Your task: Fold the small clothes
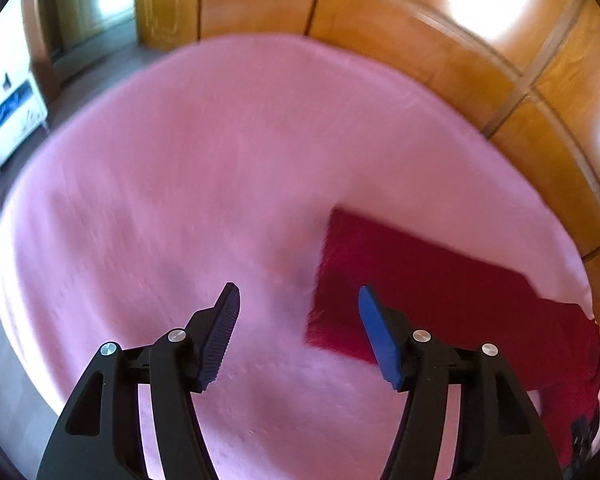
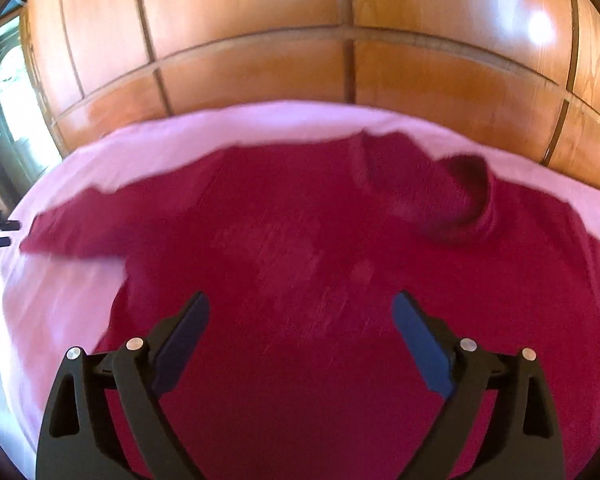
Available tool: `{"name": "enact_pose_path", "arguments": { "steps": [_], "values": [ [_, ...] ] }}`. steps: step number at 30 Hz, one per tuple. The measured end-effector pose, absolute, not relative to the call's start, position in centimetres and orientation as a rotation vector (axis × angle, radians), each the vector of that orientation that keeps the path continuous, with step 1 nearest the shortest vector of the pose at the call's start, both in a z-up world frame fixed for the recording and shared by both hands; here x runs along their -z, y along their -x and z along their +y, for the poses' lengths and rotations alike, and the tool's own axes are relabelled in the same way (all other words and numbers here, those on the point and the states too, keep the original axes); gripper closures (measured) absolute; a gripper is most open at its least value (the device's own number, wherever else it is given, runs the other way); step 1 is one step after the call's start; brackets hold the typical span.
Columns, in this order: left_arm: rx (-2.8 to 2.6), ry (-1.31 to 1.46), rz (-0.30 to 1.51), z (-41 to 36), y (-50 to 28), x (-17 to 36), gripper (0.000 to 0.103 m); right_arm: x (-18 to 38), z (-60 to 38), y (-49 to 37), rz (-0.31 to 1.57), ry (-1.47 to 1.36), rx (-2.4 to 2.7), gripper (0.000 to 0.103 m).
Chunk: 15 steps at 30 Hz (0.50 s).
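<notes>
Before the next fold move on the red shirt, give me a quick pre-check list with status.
1. Left claw open, nothing between its fingers: ok.
2. Right claw open, nothing gripped: ok.
3. Shirt spread on the pink sheet: ok, with a bunched lump near the collar end.
4. Sleeve lying flat by the left claw: ok.
5. Sleeve on the other side flat: cannot tell, it runs out of frame.
6. Shirt clear of the sheet's far edge by the wooden panels: ok.
7. Views sharp enough for edge picking: not ok, both are motion blurred.
</notes>
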<state>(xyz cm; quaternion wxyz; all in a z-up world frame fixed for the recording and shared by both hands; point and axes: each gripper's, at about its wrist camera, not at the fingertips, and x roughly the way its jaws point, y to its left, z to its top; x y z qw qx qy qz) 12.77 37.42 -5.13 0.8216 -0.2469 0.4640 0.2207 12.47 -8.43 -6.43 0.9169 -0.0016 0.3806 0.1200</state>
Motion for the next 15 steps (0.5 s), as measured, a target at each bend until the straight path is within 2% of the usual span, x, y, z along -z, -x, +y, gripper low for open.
{"name": "enact_pose_path", "arguments": {
  "steps": [2,5,6,7,8,15],
  "values": [
    [-0.497,0.523,0.993,37.4,-13.1,6.5,0.034,7.1,-8.2,-12.2,0.798,0.003,-0.246,0.009],
    [-0.509,0.492,0.936,36.9,-13.7,6.7,0.035,8.2,-8.1,-12.7,0.83,-0.004,-0.226,0.009],
    [-0.473,0.488,0.922,36.4,-14.0,6.7,0.043,8.4,-8.2,-13.0,0.844,-0.008,-0.224,0.008],
    [-0.432,0.49,0.913,36.0,-14.3,6.7,0.082,8.5,-8.2,-13.2,0.849,-0.004,-0.224,0.007],
    [-0.395,0.489,0.921,35.4,-14.6,6.7,0.094,8.6,-8.0,-13.1,0.852,0.008,-0.223,0.005],
    [-0.493,0.439,0.75,35.6,-9.4,2.6,0.097,8.8,-7.4,-13.2,0.858,0.028,-0.211,0.002]
  ]
}}
